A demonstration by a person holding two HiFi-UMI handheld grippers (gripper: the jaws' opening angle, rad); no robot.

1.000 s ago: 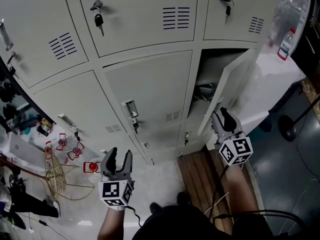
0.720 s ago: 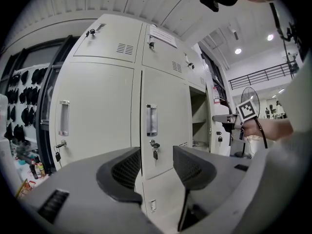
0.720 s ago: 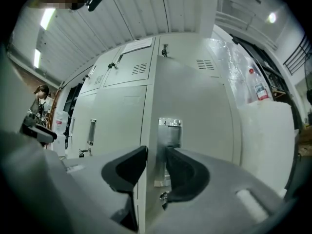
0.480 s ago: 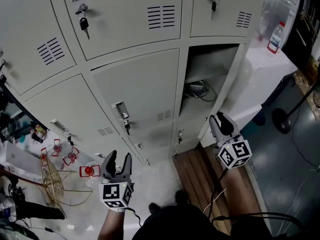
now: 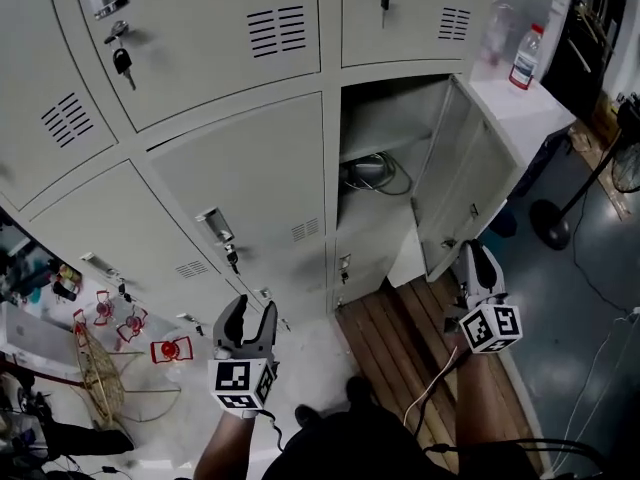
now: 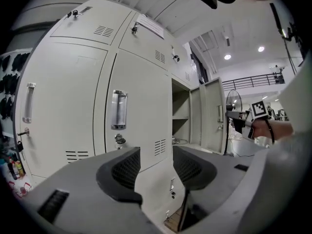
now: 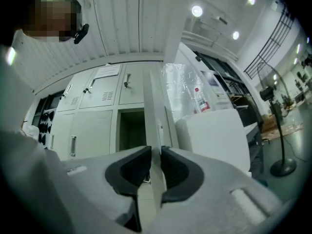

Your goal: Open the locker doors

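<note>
We close right gripper point(image 5: 476, 258) jaws on free edge of open door point(image 5: 452, 173); pads seem to touch both faces, likely to swing it wider. Left gripper point(image 5: 248, 313) jaws wide, empty, facing closed middle door point(image 5: 240, 183), probably next.

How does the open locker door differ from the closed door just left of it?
The open door is swung out, exposing cables inside; the closed door sits flush. The right gripper is closing its jaws on the open door's edge; the closed door is untouched, the left gripper open and apart from it. Both are pale grey metal.
</note>
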